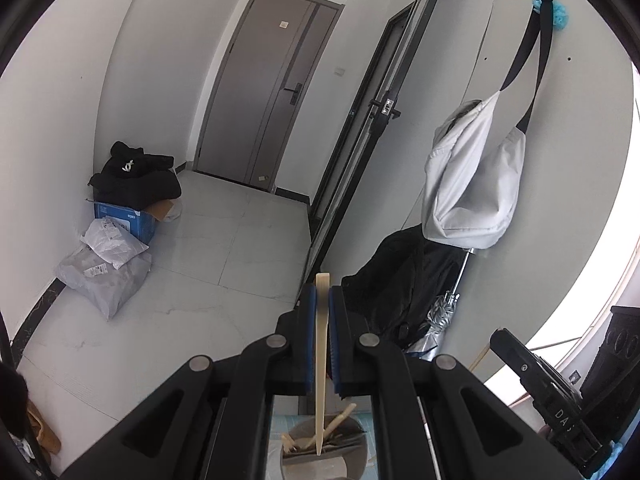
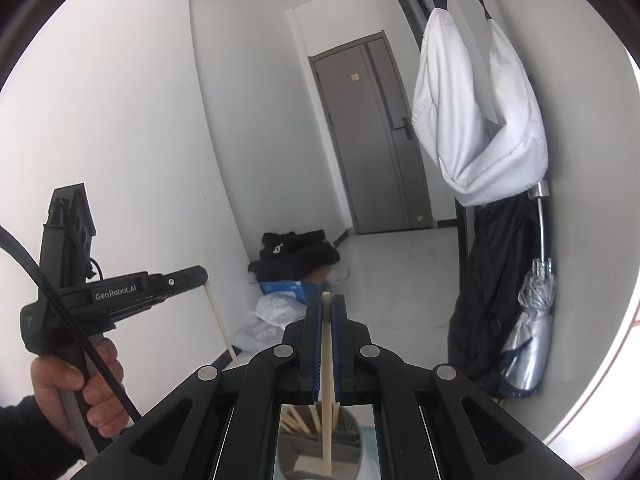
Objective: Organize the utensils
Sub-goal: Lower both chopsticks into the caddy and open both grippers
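Both tongs are clamped shut, each on one pale wooden chopstick: the left tongs (image 1: 322,292) pinch a chopstick (image 1: 321,360) whose tip rises just past the blue pads, and the right tongs (image 2: 326,302) grip another chopstick (image 2: 327,364) the same way. Below each pair, at the bottom centre of the frame, a grey holder (image 1: 352,456) with more wooden sticks shows only in part between the black arms. Pale tiled floor (image 1: 224,240) runs to a grey door (image 1: 268,92) between white walls. At left of the left view, parcels (image 1: 104,276) and black clothes (image 1: 136,180) lie piled on a blue box (image 1: 132,220). At right, a white bag (image 1: 472,184) hangs over a folded umbrella (image 2: 532,332). A hand (image 2: 76,392) holds the left device at lower left of the right view.
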Demonstrator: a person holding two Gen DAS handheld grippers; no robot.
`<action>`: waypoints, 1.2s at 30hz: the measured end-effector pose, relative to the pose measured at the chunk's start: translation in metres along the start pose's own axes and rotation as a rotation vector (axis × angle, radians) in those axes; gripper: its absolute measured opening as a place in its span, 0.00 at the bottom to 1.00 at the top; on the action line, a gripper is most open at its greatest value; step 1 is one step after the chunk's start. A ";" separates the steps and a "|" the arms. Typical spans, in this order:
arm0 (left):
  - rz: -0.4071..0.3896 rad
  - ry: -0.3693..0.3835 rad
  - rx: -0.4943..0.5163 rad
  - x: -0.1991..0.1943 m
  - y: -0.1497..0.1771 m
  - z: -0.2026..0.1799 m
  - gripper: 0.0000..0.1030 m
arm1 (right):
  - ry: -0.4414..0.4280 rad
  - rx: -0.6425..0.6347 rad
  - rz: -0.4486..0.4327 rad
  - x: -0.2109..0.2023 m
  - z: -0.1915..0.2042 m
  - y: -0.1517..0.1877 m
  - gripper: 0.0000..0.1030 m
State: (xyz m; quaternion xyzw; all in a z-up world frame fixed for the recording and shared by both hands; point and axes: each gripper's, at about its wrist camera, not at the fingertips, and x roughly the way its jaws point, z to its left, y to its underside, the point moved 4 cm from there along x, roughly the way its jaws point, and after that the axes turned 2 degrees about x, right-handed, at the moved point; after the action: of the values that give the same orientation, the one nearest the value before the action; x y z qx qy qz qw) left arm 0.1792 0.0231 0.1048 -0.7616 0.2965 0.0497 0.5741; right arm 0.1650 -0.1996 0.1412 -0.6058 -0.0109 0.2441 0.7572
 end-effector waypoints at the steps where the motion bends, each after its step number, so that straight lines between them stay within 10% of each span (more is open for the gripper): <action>1: -0.003 -0.005 0.007 0.003 0.000 0.002 0.03 | 0.002 -0.004 0.000 0.008 0.001 -0.002 0.04; 16: 0.037 0.091 0.130 0.042 0.033 -0.005 0.03 | -0.014 -0.059 0.024 0.068 0.015 0.040 0.03; 36: 0.297 0.132 0.085 0.051 0.086 0.006 0.03 | -0.023 -0.049 0.243 0.071 -0.002 0.130 0.07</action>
State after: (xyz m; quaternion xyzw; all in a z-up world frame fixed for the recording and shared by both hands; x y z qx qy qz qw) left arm 0.1792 -0.0056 0.0089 -0.6862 0.4447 0.0711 0.5712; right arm 0.1820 -0.1546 0.0005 -0.6182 0.0479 0.3408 0.7067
